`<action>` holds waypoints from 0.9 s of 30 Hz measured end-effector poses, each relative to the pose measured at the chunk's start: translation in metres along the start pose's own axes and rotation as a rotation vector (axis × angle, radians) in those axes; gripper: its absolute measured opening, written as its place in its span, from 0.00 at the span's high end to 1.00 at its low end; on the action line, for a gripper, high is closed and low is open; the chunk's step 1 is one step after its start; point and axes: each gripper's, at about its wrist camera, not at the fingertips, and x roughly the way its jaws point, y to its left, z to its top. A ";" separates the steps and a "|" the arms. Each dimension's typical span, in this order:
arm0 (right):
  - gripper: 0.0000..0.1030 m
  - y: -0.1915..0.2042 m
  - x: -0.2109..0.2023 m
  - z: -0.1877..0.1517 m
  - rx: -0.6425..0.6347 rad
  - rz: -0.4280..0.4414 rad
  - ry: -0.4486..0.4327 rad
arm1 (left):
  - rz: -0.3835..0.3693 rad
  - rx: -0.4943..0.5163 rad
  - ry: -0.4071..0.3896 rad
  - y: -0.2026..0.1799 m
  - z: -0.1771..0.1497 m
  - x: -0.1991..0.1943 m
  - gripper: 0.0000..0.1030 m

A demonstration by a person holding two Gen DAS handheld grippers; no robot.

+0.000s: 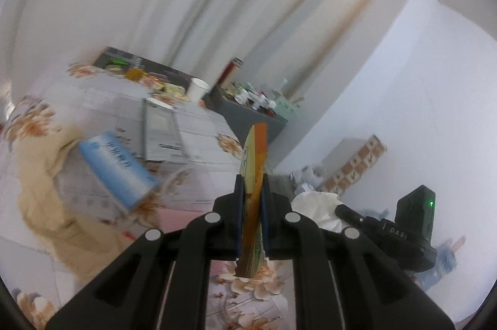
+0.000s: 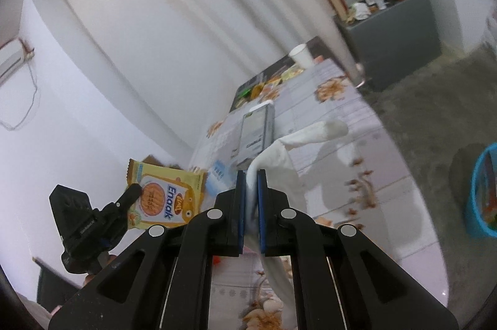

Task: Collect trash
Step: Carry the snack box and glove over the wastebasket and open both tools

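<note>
Carrying both pieces above the floral table [image 2: 357,118], your left gripper [image 1: 252,190] pinches the light, crinkly snack wrapper [image 1: 256,174] edge-on while your right gripper [image 2: 250,190] clamps the limp white tissue [image 2: 279,156], so keep both pinches firm.

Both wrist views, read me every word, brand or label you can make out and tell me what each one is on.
"Enaack": snack wrapper held in the left gripper, right wrist view.
"DAS1": black body of the right gripper, left wrist view.
Blue box on the table: print blurred, unreadable.
Grey box: print too small to read.
Small round logo on the wrapper: too small to read.
</note>
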 end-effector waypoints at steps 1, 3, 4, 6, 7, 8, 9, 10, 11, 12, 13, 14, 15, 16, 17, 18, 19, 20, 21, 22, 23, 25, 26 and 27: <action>0.94 -0.006 -0.006 0.000 0.015 -0.006 -0.015 | -0.012 0.017 0.012 -0.007 0.002 0.006 0.91; 0.94 -0.017 -0.017 0.001 0.038 -0.020 -0.042 | -0.031 0.051 0.031 -0.021 0.006 0.018 0.91; 0.94 -0.025 -0.026 0.000 0.057 -0.030 -0.064 | -0.044 0.078 0.046 -0.033 0.008 0.027 0.91; 0.94 -0.038 -0.038 -0.002 0.083 -0.043 -0.092 | -0.066 0.127 0.080 -0.054 0.010 0.046 0.91; 0.94 -0.048 -0.046 -0.002 0.101 -0.054 -0.109 | -0.075 0.147 0.097 -0.062 0.010 0.055 0.91; 0.94 -0.057 -0.054 -0.002 0.118 -0.069 -0.125 | -0.087 0.170 0.118 -0.074 0.010 0.066 0.91; 0.94 -0.065 -0.061 -0.002 0.133 -0.083 -0.139 | -0.101 0.191 0.144 -0.087 0.009 0.078 0.91; 0.94 -0.077 -0.071 -0.002 0.154 -0.104 -0.158 | -0.115 0.205 0.167 -0.096 0.007 0.088 0.91; 0.94 -0.088 -0.081 -0.002 0.173 -0.128 -0.175 | -0.129 0.217 0.190 -0.106 0.005 0.098 0.91; 0.94 -0.096 -0.089 -0.003 0.186 -0.146 -0.189 | -0.151 0.235 0.221 -0.120 0.002 0.113 0.91; 0.94 -0.108 -0.101 -0.004 0.206 -0.173 -0.209 | -0.166 0.248 0.241 -0.129 -0.001 0.122 0.91; 0.94 -0.120 -0.114 -0.006 0.229 -0.201 -0.230 | -0.178 0.264 0.265 -0.140 -0.004 0.135 0.91; 0.94 -0.132 -0.126 -0.009 0.252 -0.232 -0.249 | -0.188 0.282 0.300 -0.154 -0.009 0.151 0.91; 0.94 -0.141 -0.134 -0.011 0.268 -0.256 -0.262 | -0.199 0.294 0.327 -0.164 -0.013 0.164 0.91; 0.94 -0.155 -0.147 -0.015 0.299 -0.294 -0.279 | -0.210 0.306 0.357 -0.176 -0.018 0.178 0.91; 0.94 -0.167 -0.156 -0.019 0.327 -0.322 -0.290 | -0.218 0.315 0.379 -0.184 -0.022 0.188 0.91; 0.94 -0.178 -0.163 -0.022 0.353 -0.348 -0.298 | -0.232 0.333 0.419 -0.198 -0.030 0.207 0.91; 0.94 -0.189 -0.170 -0.026 0.382 -0.375 -0.306 | -0.238 0.345 0.445 -0.208 -0.037 0.220 0.91; 0.94 -0.198 -0.175 -0.029 0.405 -0.393 -0.311 | -0.246 0.352 0.468 -0.214 -0.043 0.231 0.91; 0.94 -0.211 -0.181 -0.034 0.441 -0.419 -0.315 | -0.256 0.365 0.512 -0.225 -0.054 0.250 0.91; 0.94 -0.225 -0.186 -0.039 0.477 -0.442 -0.314 | -0.251 0.374 0.538 -0.230 -0.061 0.263 0.91; 0.94 -0.246 -0.188 -0.043 0.522 -0.477 -0.308 | -0.237 0.387 0.618 -0.244 -0.084 0.293 0.91; 0.94 -0.255 -0.190 -0.047 0.539 -0.492 -0.303 | -0.235 0.384 0.650 -0.248 -0.092 0.306 0.91; 0.94 -0.263 -0.191 -0.052 0.553 -0.504 -0.298 | -0.228 0.378 0.695 -0.252 -0.103 0.324 0.91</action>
